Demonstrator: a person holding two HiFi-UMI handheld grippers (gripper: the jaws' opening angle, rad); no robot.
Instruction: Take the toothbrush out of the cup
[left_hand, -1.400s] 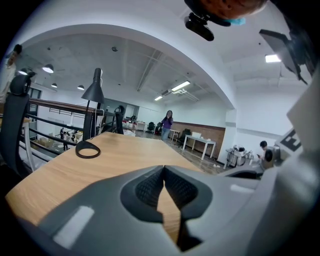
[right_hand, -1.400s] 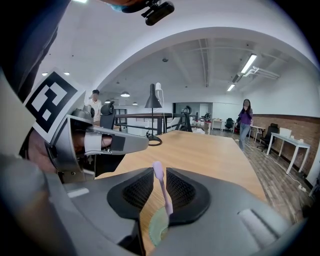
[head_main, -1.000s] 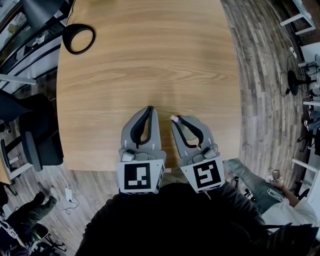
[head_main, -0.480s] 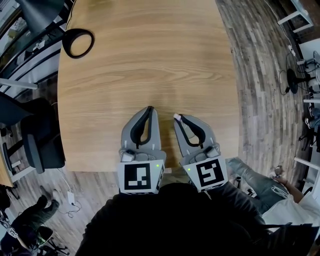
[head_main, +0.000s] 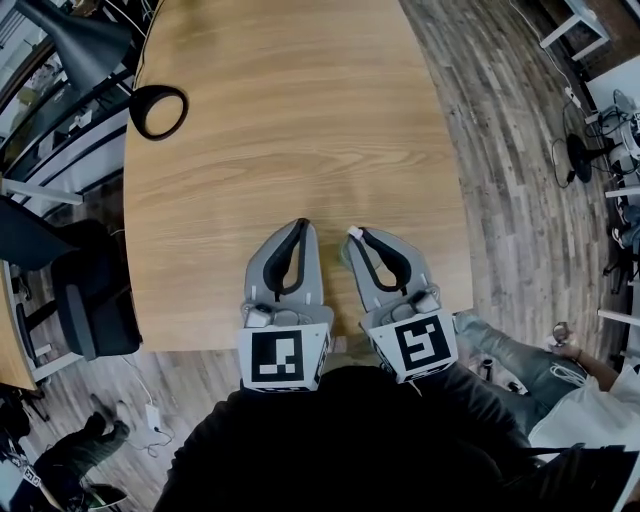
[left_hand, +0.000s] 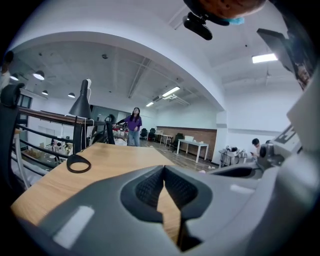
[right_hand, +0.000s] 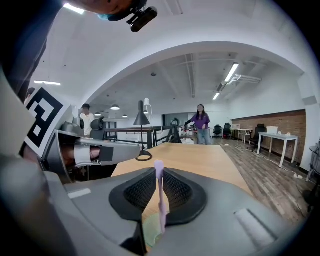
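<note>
One lilac toothbrush (right_hand: 159, 200), upright at lower centre of the right gripper view, clamped in the right gripper (right_hand: 159, 170), lower end at one pale green cup (right_hand: 149, 235). From the head view, only its pale tip visible. Left gripper (left_hand: 163, 168) clenched on nothing. Two grippers over one wooden table (head_main: 290, 120); one black ring-shaped lamp base (head_main: 138, 110) upper left.

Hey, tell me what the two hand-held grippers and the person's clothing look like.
Both the left gripper and the right gripper are light grey plastic, with curved jaws that taper to a point and are lined with black ribbed pads. Each carries a white cube printed with black square markers at its rear. The person wears a dark, black-looking top. No cables show.
</note>
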